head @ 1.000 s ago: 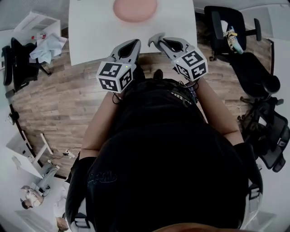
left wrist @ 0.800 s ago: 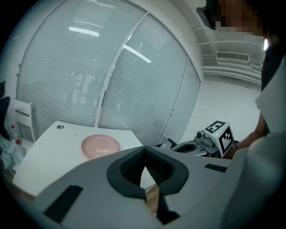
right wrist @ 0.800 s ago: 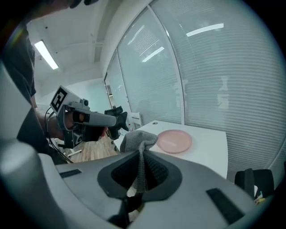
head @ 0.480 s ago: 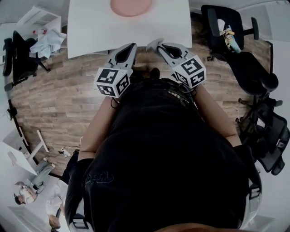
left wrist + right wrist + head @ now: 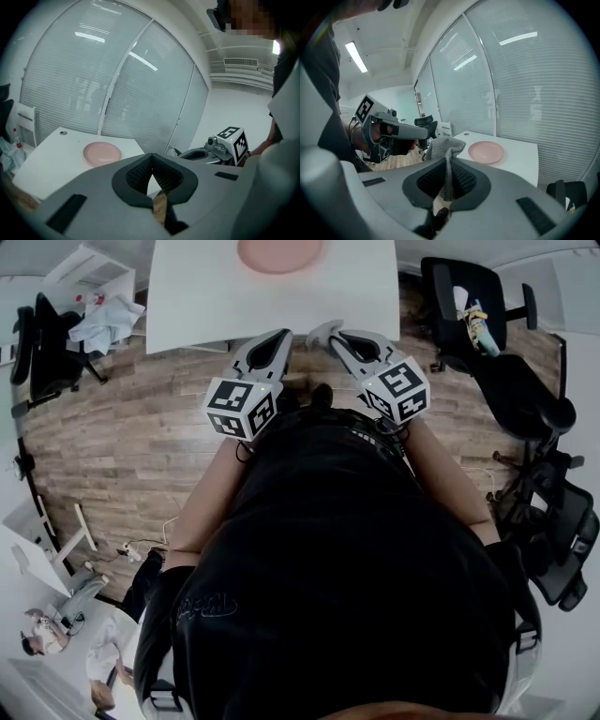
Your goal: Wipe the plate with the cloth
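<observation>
Smooth, matt white table [image 5: 206,296] standing over grained wooden planks.
A coarse grey knitted cloth [image 5: 446,149] is bunching between the ribbed black pads [image 5: 464,180] of the right gripper [image 5: 448,183], whose shell is looking like matt grey plastic. On the table, a pink plate [image 5: 279,253] is showing a smooth, faintly satin face. Beneath the table, the floor [image 5: 122,427] is showing brown wood grain.

Round pink plate [image 5: 279,253] is lying flat on the white table [image 5: 187,296], its top bare. Grey knitted cloth [image 5: 446,152] is sitting bunched and upright, pinched between the right gripper's [image 5: 449,183] jaws, well apart from the plate.
</observation>
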A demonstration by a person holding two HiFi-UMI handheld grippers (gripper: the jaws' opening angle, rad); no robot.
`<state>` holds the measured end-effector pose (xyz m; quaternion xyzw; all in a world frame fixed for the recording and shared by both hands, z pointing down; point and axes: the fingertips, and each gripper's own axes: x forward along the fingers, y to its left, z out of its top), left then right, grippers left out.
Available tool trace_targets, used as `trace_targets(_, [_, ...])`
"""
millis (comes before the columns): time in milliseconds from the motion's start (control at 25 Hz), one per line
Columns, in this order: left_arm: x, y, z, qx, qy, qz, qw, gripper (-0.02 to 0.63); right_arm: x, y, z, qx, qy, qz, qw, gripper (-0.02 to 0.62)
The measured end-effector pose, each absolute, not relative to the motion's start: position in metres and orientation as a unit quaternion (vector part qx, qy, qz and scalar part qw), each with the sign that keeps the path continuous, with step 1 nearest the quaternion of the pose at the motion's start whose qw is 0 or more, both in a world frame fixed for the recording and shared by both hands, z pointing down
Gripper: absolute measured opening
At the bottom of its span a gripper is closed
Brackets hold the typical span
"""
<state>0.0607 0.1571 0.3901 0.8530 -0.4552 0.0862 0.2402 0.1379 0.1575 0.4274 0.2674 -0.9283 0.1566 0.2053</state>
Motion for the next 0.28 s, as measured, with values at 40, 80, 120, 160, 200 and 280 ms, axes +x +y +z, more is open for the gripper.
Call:
trace_targets(40, [0.062, 0.159, 0.390, 0.853, -0.455, 0.086, 0.240, 0.015, 0.138, 0.159, 0.427, 0.266, -0.929, 0.157, 0.204, 0.035])
trace_targets(80, [0.063, 0.161, 0.390, 0.853, -0.455, 0.087, 0.239, 0.015, 0.137, 0.160, 0.426, 0.266, -0.929, 0.156, 0.203, 0.035])
trace_targets(120, [0.064, 0.163, 0.390, 0.853, -0.455, 0.087, 0.240, 0.015, 0.137, 0.161, 0.426, 0.265, -0.930, 0.155, 0.202, 0.035])
trace_targets(160, [0.064, 0.165, 0.390, 0.853, -0.455, 0.087, 0.240, 0.015, 0.137, 0.162, 0.425, 0.265, -0.931, 0.154, 0.201, 0.035])
trace_targets(200, [0.064, 0.167, 0.390, 0.853, -0.456, 0.087, 0.240, 0.015, 0.136, 0.163, 0.423, 0.265, -0.931, 0.152, 0.200, 0.035])
trace_targets(280, [0.063, 0.170, 0.389, 0.852, -0.458, 0.086, 0.241, 0.015, 0.135, 0.164, 0.420, 0.264, -0.932, 0.148, 0.198, 0.035])
